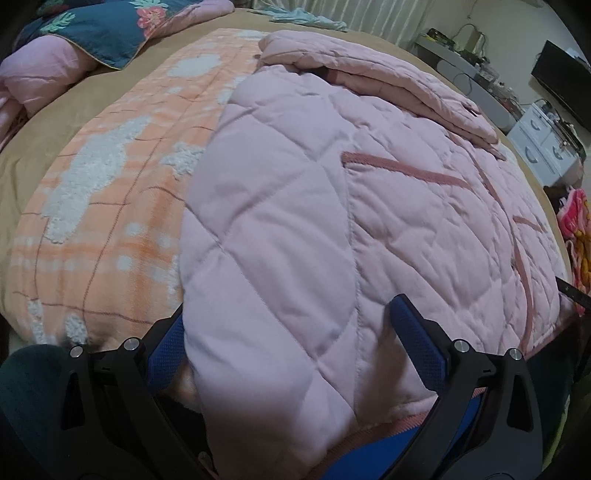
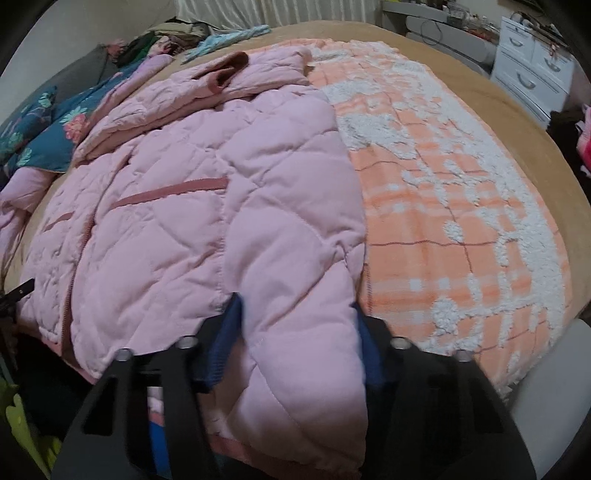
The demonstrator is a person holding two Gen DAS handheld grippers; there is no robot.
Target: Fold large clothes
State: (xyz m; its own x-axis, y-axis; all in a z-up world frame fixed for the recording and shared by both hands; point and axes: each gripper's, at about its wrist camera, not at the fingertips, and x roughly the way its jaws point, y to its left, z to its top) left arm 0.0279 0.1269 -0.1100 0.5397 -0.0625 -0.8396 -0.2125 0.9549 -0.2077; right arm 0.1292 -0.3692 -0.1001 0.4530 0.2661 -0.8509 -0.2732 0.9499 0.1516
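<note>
Right wrist view: right gripper (image 2: 295, 325) clamps the pink jacket (image 2: 207, 206) hem; left gripper (image 1: 291, 332) straddles its hem, grip uncertain. Best lift both corners evenly.

From where I sit, the room is dim and evenly lit. A wide bed (image 1: 44, 155) under a tan sheet fills both views, with an orange-and-white checked blanket (image 2: 461, 221) spread across it. A dark floral quilt (image 1: 96, 33) lies bunched at one side. Behind the bed runs a pale pleated curtain (image 1: 376, 18) against a cream wall (image 1: 517, 22). A white drawer unit (image 2: 532, 74) stands beside the bed, next to a grey counter (image 1: 454, 62) cluttered with what may be cables. A dark screen (image 1: 565, 85) sits nearby.
</note>
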